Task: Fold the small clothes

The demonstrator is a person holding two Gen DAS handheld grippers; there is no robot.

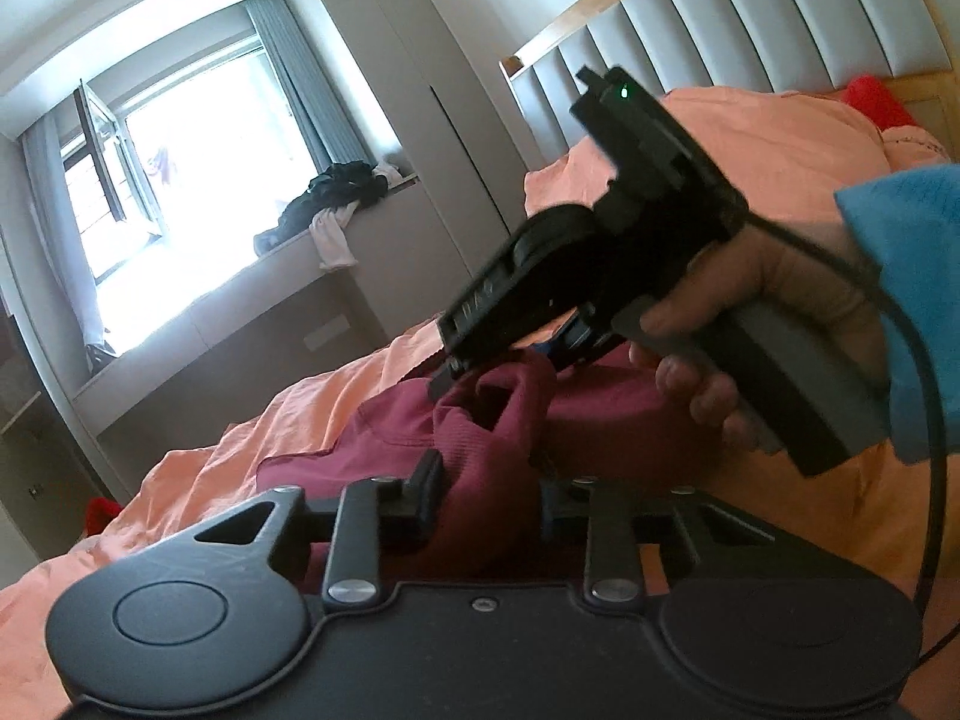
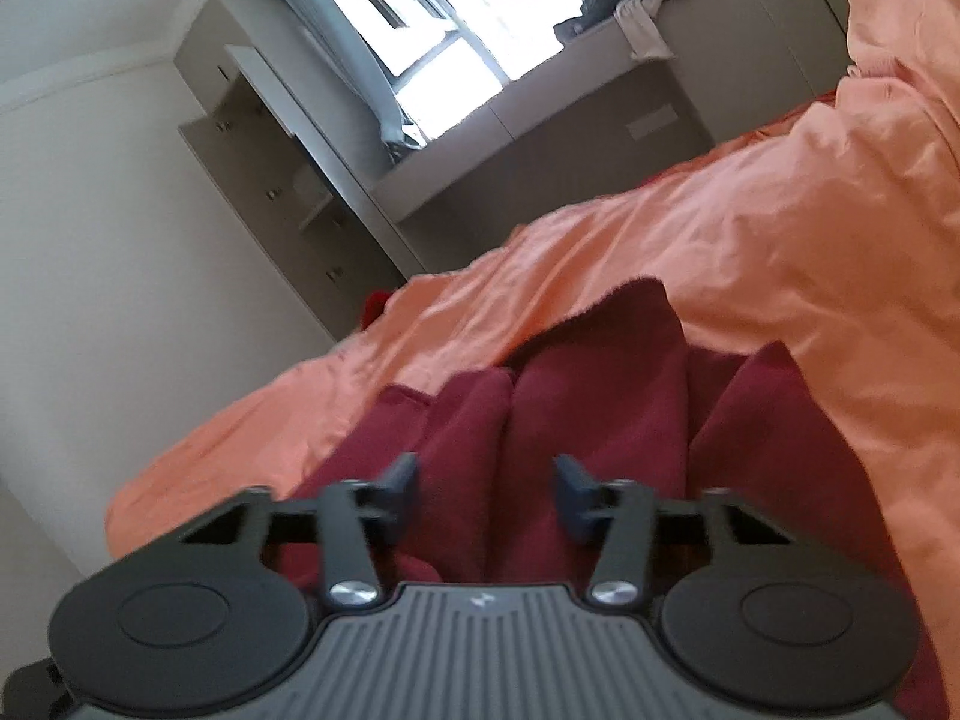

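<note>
A dark red garment lies bunched on the orange bedsheet. My left gripper has a fold of the garment between its fingers and looks shut on it. The right gripper shows in the left wrist view, held by a hand, with its tips touching the garment's raised fold. In the right wrist view the right gripper is open, its fingers apart just above the garment, nothing between them.
The orange sheet covers the bed, rumpled. A padded grey headboard stands behind. A window sill holds a pile of dark clothes. A drawer cabinet stands by the wall. A cable hangs from the right gripper.
</note>
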